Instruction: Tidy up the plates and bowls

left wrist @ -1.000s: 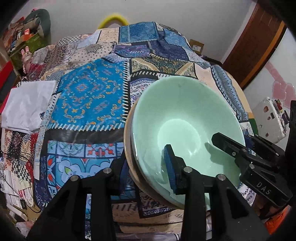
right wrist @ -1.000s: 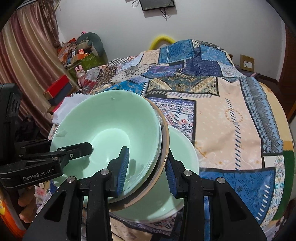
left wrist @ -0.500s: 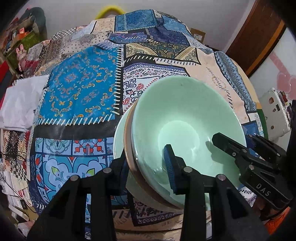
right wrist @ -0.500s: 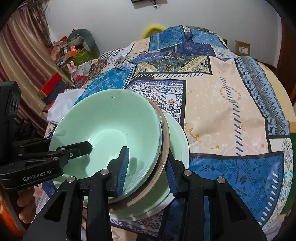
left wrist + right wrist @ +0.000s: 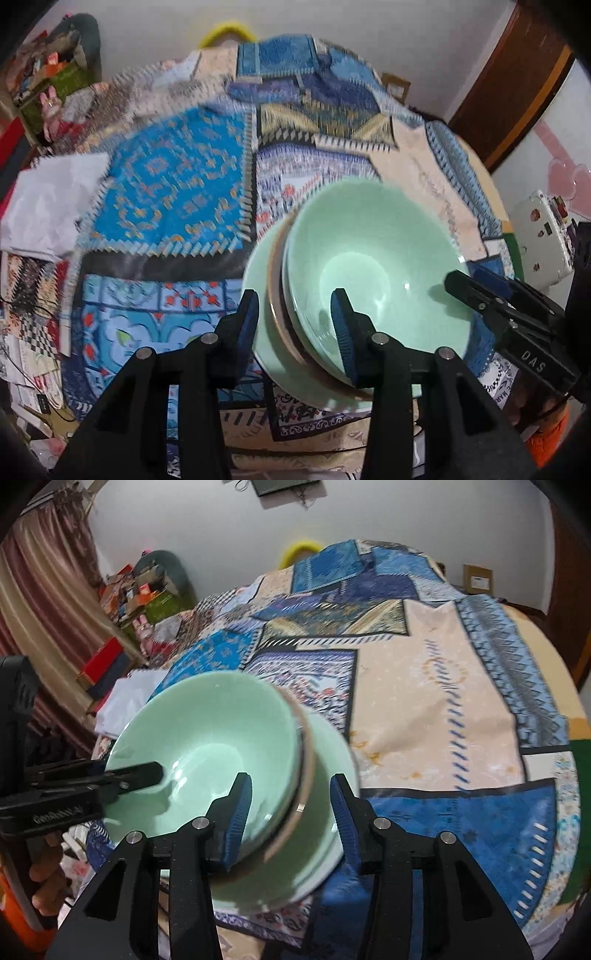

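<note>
Stack of crockery on quilt (image 5: 166, 192): green bowl (image 5: 369, 258) nested in brown plate (image 5: 275, 280), over green plate (image 5: 258, 291). Left gripper (image 5: 295, 325) and right gripper (image 5: 291, 805) straddle opposite rims, jaws parted wide, apparently clear of crockery; grip on nothing evident. Judged: stack set down centred, two-sided hold guarding against tilt.

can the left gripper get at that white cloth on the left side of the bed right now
Probably not yet. The left gripper straddles the rim of the stacked green bowl, with jaws spread. The white cloth lies unobstructed across the quilt, so backing off first would likely free the way.
</note>
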A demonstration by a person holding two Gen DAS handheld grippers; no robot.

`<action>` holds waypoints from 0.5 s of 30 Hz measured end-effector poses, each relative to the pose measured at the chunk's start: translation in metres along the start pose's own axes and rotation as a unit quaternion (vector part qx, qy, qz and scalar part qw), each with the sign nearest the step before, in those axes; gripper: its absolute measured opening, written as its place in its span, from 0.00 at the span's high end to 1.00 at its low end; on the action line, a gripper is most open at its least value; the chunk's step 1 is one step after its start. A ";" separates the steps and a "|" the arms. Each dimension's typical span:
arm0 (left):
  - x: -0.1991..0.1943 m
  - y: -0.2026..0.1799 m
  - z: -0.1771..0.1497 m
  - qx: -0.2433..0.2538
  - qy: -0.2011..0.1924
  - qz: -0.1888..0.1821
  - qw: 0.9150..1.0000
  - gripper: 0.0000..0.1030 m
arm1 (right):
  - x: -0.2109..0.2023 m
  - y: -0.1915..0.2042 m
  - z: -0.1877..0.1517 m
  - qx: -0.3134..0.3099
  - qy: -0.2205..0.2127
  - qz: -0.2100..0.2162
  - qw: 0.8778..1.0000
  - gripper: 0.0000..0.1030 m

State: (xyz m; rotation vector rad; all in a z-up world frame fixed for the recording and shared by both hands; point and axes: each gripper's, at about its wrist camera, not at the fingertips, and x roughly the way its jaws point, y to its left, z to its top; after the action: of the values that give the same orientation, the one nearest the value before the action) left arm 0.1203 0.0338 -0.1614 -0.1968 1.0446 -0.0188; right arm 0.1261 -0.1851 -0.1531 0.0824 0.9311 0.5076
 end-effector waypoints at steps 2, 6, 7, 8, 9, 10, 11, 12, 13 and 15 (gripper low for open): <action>-0.021 -0.001 0.001 0.001 -0.030 0.001 1.000 0.54 | -0.016 0.000 0.002 0.002 -0.016 0.000 1.000 0.60; -0.067 -0.009 0.001 0.010 -0.097 0.005 0.995 0.51 | -0.049 0.011 0.009 -0.015 -0.059 -0.005 0.998 0.60; -0.081 -0.012 0.000 0.016 -0.118 0.006 0.993 0.48 | -0.057 0.014 0.010 -0.020 -0.069 -0.005 0.997 0.60; -0.089 -0.015 -0.001 0.021 -0.131 0.007 0.991 0.46 | -0.070 0.020 0.011 -0.028 -0.084 -0.004 0.996 0.60; -0.103 -0.019 -0.002 0.028 -0.152 0.008 0.988 0.45 | -0.077 0.024 0.013 -0.034 -0.095 -0.004 0.995 0.60; -0.118 -0.023 -0.005 0.033 -0.174 0.010 0.984 0.42 | -0.086 0.028 0.014 -0.041 -0.107 -0.004 0.993 0.59; -0.126 -0.025 -0.006 0.037 -0.187 0.012 0.982 0.40 | -0.095 0.033 0.015 -0.048 -0.120 -0.003 0.992 0.58; -0.140 -0.030 -0.009 0.045 -0.209 0.012 0.977 0.38 | -0.106 0.039 0.016 -0.056 -0.136 -0.002 0.989 0.57; -0.148 -0.032 -0.011 0.048 -0.219 0.011 0.974 0.37 | -0.114 0.044 0.016 -0.063 -0.148 0.000 0.987 0.56; -0.169 -0.036 -0.016 0.049 -0.249 0.009 0.967 0.35 | -0.133 0.055 0.016 -0.081 -0.176 0.006 0.981 0.54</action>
State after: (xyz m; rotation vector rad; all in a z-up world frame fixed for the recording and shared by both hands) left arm 0.0240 0.0140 -0.0187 -0.0946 0.5413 -0.0038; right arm 0.0523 -0.1943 -0.0283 0.0282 0.5412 0.5565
